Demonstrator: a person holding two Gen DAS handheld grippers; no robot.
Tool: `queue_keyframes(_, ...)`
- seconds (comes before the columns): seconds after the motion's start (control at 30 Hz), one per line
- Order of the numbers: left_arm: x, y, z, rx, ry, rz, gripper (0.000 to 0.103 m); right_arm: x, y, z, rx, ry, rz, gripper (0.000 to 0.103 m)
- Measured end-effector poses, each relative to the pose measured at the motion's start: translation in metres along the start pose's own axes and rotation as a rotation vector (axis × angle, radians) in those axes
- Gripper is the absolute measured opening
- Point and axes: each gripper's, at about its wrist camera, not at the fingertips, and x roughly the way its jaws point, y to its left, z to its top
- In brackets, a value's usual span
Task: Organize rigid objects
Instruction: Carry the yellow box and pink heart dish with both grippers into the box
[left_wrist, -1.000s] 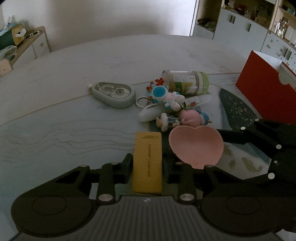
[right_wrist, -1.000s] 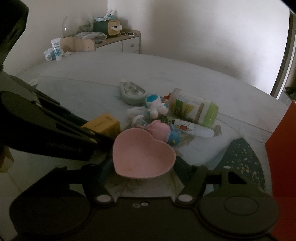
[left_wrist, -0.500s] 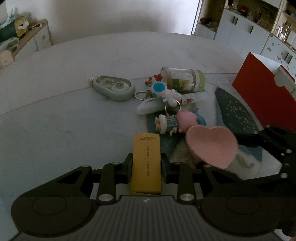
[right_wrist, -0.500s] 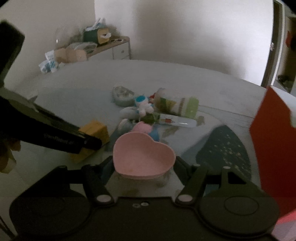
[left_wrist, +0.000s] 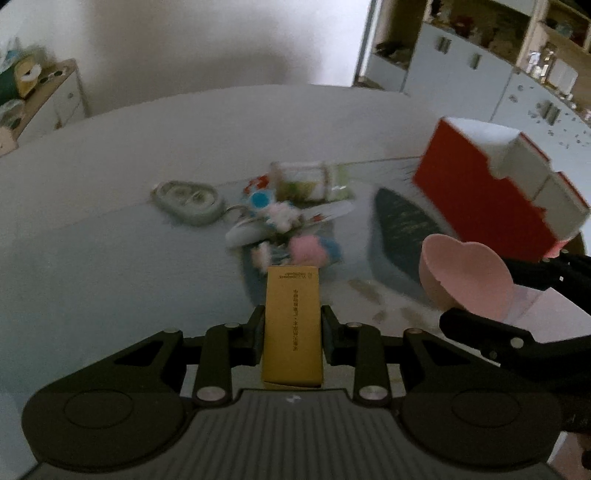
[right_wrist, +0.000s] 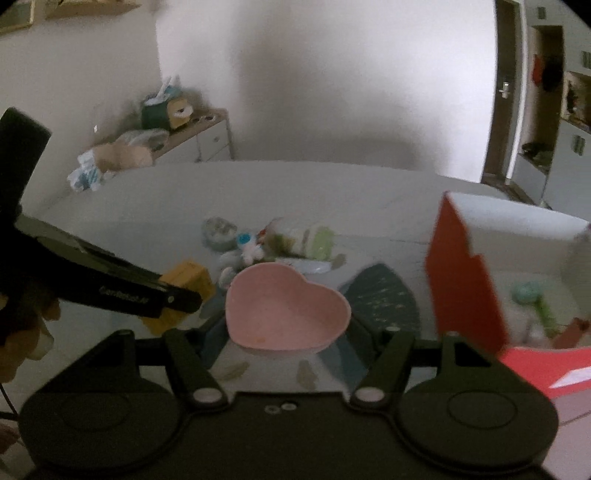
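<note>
Here, yellow box (left_wrist: 292, 325) lengthwise along left tool (left_wrist: 292, 334)

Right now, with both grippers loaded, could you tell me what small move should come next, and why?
Probably carry the pink heart-shaped dish rightward over the open red storage box. The right gripper grips it clear of the table, and the box stands just to its right with items already inside.

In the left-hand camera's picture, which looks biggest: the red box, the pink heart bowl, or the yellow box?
1. Red box, largest.
2. Yellow box and pink heart bowl look alike; the yellow box sits nearest the camera, so I won't rank them.
</note>
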Motion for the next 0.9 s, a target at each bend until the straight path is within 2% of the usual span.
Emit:
queue_keyframes(0.37, -0.028, -0.061, 0.027, 0.066, -0.049, -0.068, 0.029, -0.047, -0.056, 0.016, 0.060, -0.065, -0.067, 0.068)
queue_keyframes(0.67, -0.023, -0.120, 0.058, 0.108, -0.084, -0.097, 0.029, -0.063, -0.118, 0.019, 0.083, -0.088, -0.139, 0.068)
queue_keyframes(0.9, -0.006, -0.174, 0.085, 0.154, -0.094, -0.108, 0.029, -0.066, -0.164, 0.016, 0.079, -0.076, -0.162, 0.068)
